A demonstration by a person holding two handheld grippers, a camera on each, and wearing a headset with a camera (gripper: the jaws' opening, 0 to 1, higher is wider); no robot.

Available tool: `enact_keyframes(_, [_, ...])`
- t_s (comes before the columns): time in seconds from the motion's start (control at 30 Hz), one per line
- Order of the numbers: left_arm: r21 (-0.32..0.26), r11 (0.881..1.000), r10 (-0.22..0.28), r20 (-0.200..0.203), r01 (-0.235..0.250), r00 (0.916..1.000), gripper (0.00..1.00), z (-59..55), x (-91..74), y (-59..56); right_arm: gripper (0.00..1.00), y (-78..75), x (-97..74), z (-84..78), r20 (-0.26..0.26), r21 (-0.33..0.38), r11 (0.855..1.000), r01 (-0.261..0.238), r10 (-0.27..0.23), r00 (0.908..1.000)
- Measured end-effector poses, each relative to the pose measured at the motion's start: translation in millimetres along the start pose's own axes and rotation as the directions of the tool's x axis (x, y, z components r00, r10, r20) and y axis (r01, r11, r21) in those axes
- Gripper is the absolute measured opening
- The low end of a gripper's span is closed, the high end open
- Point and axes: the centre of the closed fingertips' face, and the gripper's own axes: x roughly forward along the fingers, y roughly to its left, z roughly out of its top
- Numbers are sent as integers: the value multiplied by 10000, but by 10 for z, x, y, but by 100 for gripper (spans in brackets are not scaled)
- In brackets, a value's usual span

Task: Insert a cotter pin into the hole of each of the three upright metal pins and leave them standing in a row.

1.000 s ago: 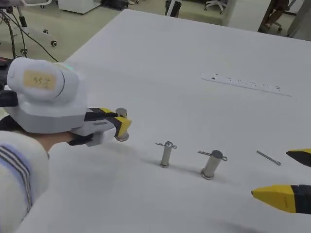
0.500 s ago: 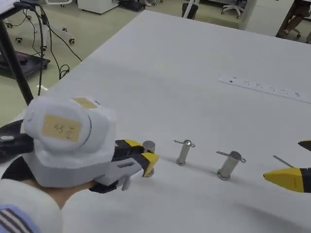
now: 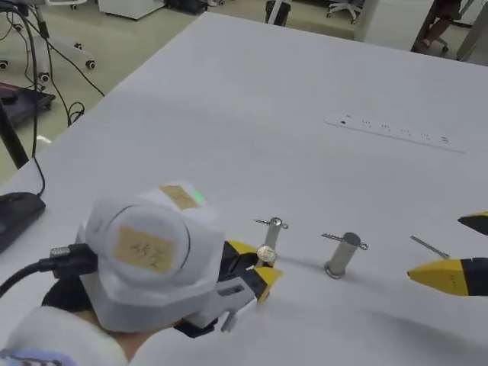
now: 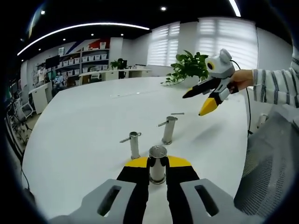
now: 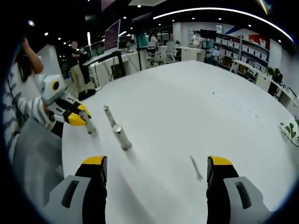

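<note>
- The left gripper [image 3: 258,265] is held at the left end of the row. Its fingers are clamped on the bare pin [image 3: 266,252], through which no cotter pin is seen. Whether its base rests on the worktop [image 3: 229,137] cannot be told.
- Just right of the bare pin, and slightly beyond it, the first fitted pin [image 3: 272,238] is seen upright with its hole already filled.
- Further right of the bare pin, the second fitted pin [image 3: 341,258] stands likewise, apart from the first.
- Well right of the bare pin, past both fitted pins, the loose cotter pin [image 3: 427,247] lies flat on the worktop.
- Furthest right of the bare pin, the right gripper [image 5: 156,162] is held with its fingers apart and nothing between them. In the right gripper view the loose cotter pin is seen ahead of them, nearer the right-hand finger.
- The third and last insertion is judged to be in hand: the bare pin is steadied, and the loose cotter pin is not yet picked up.
- For the next move, the right gripper would need to be lowered over the loose cotter pin. A low, careful pinch is called for, since the piece is thin and lies flat. It would then have to be lined up with the small hole while the bare pin is kept upright.
</note>
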Motion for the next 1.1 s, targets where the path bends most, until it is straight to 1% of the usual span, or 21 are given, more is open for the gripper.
enact_keyframes(0.1, [41,10000,-73,12,73,10000,11,6,61,-33,89,-26,-27,-33,-72,8,10000,65,-65,10000])
enact_keyframes(0.23, [55,10000,17,1,-17,10000,11,-10,123,-47,89,-67,-51,-53,-38,92,9998,189,-189,9998])
enact_keyframes(0.3, [-49,9999,90,-16,-90,10000,11,-18,143,-44,89,-79,-50,-55,-25,128,9997,231,-231,9997])
enact_keyframes(0.33, [111,9998,191,-66,-190,9998,11,-31,155,-44,89,-83,-49,-56,-43,120,9996,250,-250,9997])
enact_keyframes(0.37, [117,9996,262,-114,-261,9996,11,-45,165,-39,89,-83,-49,-52,-48,81,9996,260,-259,9997])
enact_keyframes(0.4, [49,9993,362,-247,-361,9990,11,-70,174,-27,89,-79,-49,-44,-26,57,9997,251,-251,9997])
enact_keyframes(0.43, [50,9994,335,-298,-333,9990,11,-79,171,-29,89,-75,-50,-36,-8,56,9997,239,-239,9997])
enact_keyframes(0.5, [131,9993,360,-232,-357,9991,11,-82,171,-24,89,-69,-51,-11,86,42,9998,204,-204,9998])
enact_keyframes(0.57, [133,9991,395,-245,-392,9989,11,-92,179,-14,89,-74,-47,-12,48,49,9998,193,-193,9998])
enact_keyframes(0.6, [223,9990,385,-140,-381,9992,11,-82,189,-6,89,-84,-41,-12,19,12,9998,219,-219,9998])
enact_keyframes(0.63, [226,9990,400,-206,-395,9990,11,-93,186,0,89,-88,-35,-12,-2,9,9998,219,-219,9998])
enact_keyframes(0.7, [125,9993,350,-180,-348,9992,11,-84,200,1,89,-91,-22,-4,-2,6,9998,214,-214,9998])
enact_keyframes(0.73, [130,9991,399,-180,-396,9990,11,-84,199,2,88,-91,-15,4,19,3,9998,204,-204,9998])
enact_keyframes(0.77, [263,9990,361,-172,-357,9992,11,-85,201,-3,88,-91,-10,9,29,4,9998,194,-194,9998])
enact_keyframes(0.83, [227,9992,348,-166,-344,9993,11,-94,197,-15,88,-94,8,14,14,-3,9999,168,-168,9999])
enact_keyframes(0.93, [419,9985,355,-105,-351,9993,11,-108,181,-30,88,-113,39,-3,-99,-64,9999,145,-146,9998])
enact_keyframes(1.1, [368,9985,401,-60,-399,9992,11,-105,175,-35,87,-186,107,-67,-373,-101,9998,191,-195,9991])
